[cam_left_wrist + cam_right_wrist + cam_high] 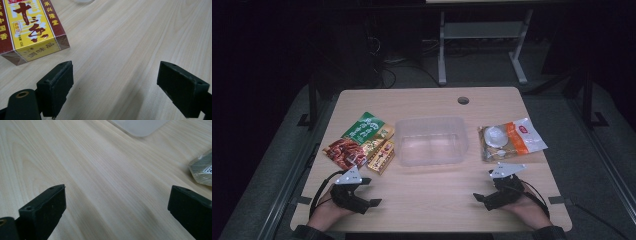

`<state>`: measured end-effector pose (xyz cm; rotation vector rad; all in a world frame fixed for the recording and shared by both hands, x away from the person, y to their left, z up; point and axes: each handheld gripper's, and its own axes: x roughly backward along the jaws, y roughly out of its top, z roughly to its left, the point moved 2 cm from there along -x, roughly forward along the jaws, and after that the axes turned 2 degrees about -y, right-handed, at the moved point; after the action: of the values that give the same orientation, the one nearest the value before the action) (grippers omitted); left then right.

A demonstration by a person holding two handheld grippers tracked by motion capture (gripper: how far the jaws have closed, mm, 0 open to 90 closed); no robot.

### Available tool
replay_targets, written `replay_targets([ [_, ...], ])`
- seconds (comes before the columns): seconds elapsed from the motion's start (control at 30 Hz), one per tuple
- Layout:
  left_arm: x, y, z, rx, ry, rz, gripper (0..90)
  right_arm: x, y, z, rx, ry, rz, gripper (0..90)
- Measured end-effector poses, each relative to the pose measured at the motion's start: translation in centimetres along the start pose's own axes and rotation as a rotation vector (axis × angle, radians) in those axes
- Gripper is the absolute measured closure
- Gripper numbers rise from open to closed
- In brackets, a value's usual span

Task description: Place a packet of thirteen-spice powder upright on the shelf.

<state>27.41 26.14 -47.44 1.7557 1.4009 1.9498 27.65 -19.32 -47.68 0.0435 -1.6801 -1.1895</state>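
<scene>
Both grippers rest near the counter's (427, 200) near edge, jaws spread and empty. The left gripper (362, 192) sits just short of the yellow packet (30, 27); the right gripper (492, 192) lies nearer the orange-and-white bag (512, 140).

Two hands are seen at the near edge of the worktop (432, 200), and a black claw is held in each. The left claw (368, 192) is held low with its jaws spread wide apart, nothing between them. The right claw (486, 192) is held the same way, jaws wide and empty. Both are pointed inward.
</scene>
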Motion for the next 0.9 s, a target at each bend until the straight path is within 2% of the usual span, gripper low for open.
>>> replay_targets([
  [0.1,0.2,0.1,0.1,-0.013,0.007,0.004,13.1,0.0,0.0,0.1,0.001,0.001,0.002,1.2],
  [0.3,0.6,0.3,0.2,0.011,0.014,-0.013,13.1,0.1,0.0,0.2,0.000,0.007,-0.003,1.2],
  [0.5,1.2,1.2,0.5,0.003,0.030,-0.027,13.0,0.1,0.0,0.1,-0.014,0.003,-0.007,1.2],
  [0.6,1.3,1.6,0.7,0.024,0.038,-0.021,13.0,0.1,0.0,0.2,-0.023,0.004,-0.007,1.2],
  [0.73,1.5,2.1,1.2,0.033,0.049,-0.020,13.1,0.2,0.1,0.3,-0.021,0.004,-0.013,1.2],
  [0.83,1.5,2.4,1.5,0.019,0.059,-0.018,12.9,0.2,0.1,0.3,-0.024,0.005,-0.014,1.2],
  [0.9,1.4,2.7,1.7,0.025,0.066,-0.025,12.5,0.2,0.1,0.3,-0.028,0.005,-0.015,1.2],
])
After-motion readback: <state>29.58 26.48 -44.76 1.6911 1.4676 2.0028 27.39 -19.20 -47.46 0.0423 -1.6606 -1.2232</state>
